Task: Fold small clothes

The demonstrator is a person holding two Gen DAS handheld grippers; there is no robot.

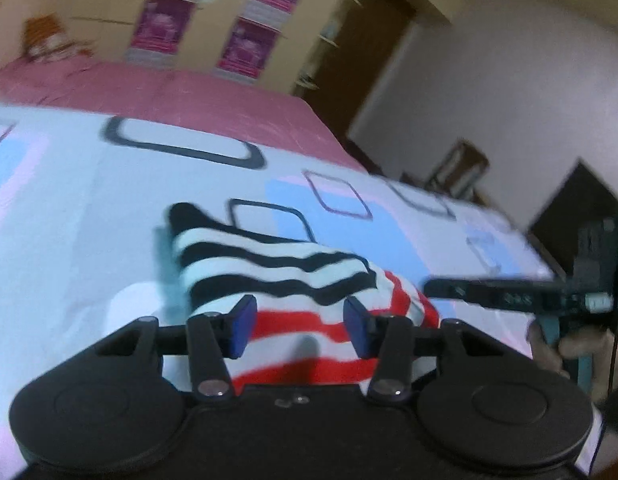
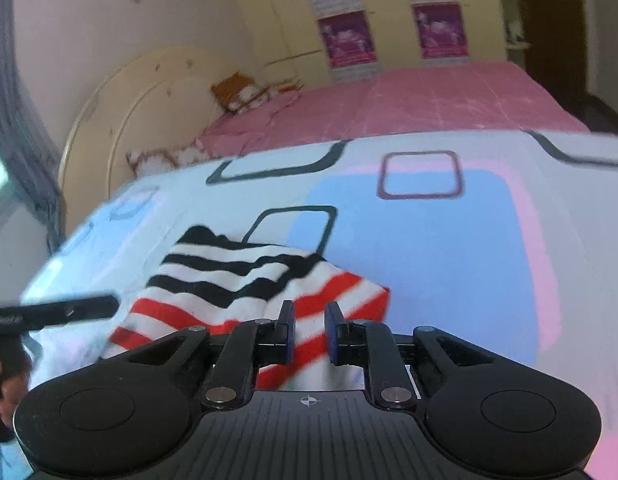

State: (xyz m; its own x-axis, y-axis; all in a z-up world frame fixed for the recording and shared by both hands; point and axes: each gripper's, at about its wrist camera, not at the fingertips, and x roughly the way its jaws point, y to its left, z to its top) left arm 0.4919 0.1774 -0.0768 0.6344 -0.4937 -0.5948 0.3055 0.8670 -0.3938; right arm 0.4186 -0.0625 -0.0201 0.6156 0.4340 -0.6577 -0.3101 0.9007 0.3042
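Your left gripper (image 1: 298, 326) hangs half open over the near, red-striped end of the striped garment (image 1: 293, 276), its blue pads apart with nothing pinched. The garment lies folded on the patterned bedspread (image 2: 409, 232), black stripes at the far end. Your right gripper (image 2: 310, 332) has a narrow gap between its pads, over the red-striped corner, gripping nothing.

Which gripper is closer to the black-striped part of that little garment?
Left. The left gripper sits beside the black stripes; the right gripper is over the red stripes, farther off.
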